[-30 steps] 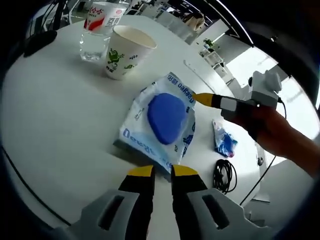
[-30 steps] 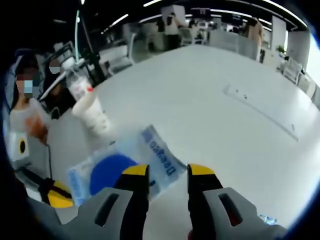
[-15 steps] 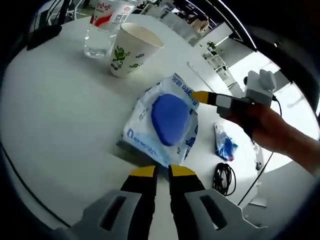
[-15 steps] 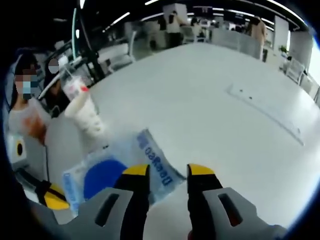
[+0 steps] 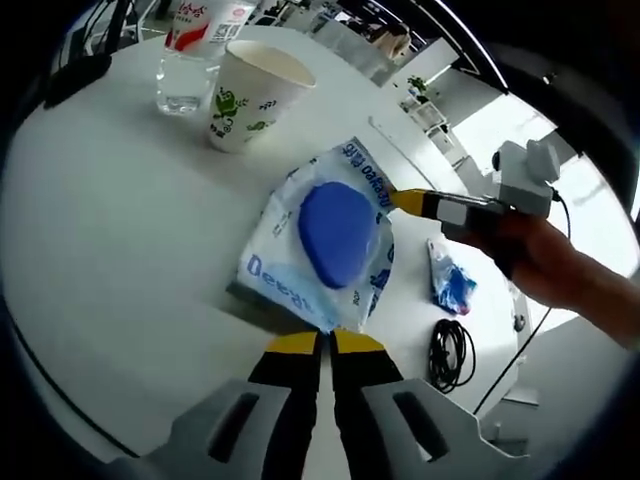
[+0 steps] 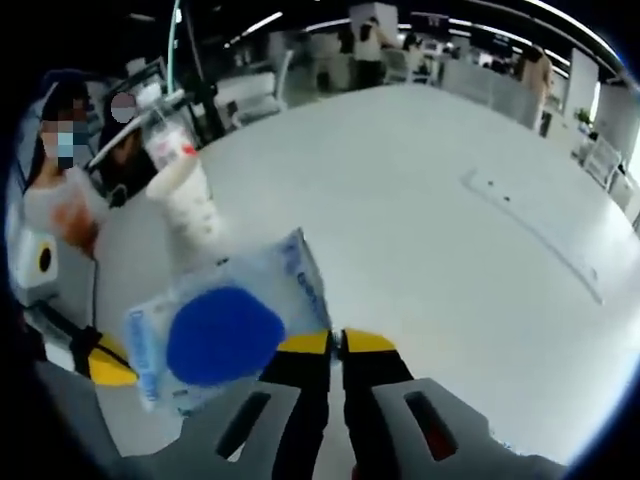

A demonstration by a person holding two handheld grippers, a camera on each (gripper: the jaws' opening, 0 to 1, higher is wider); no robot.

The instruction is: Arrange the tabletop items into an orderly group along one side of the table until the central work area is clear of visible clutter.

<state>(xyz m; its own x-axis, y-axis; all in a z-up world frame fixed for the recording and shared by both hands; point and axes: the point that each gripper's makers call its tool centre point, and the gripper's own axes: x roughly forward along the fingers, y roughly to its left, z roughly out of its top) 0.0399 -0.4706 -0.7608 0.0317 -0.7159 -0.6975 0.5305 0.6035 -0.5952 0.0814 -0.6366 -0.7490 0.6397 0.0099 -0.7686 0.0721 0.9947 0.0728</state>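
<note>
A clear plastic packet (image 5: pixel 320 245) with blue print and a blue oval pad inside lies across the white table (image 5: pixel 110 240), its near edge a little raised over a shadow. My left gripper (image 5: pixel 326 342) is shut on the packet's near corner. My right gripper (image 5: pixel 405 198) comes in from the right, held by a hand, with its yellow tips on the packet's far edge. In the right gripper view the same packet (image 6: pixel 225 330) sits left of my right gripper (image 6: pixel 336 343), which is shut on its edge. The left gripper's yellow tip (image 6: pixel 108 366) shows at the lower left.
A paper cup (image 5: pixel 250 95) with green print and a clear water bottle (image 5: pixel 195 55) stand at the far side. A small blue wrapper (image 5: pixel 450 285) and a coiled black cable (image 5: pixel 450 350) lie at the right near the table edge. A person (image 6: pixel 55 215) sits beyond the cup (image 6: pixel 190 205).
Both pairs of jaws have come together: the left on the packet's near corner, the right on its far edge. The packet has shifted slightly in both views.
</note>
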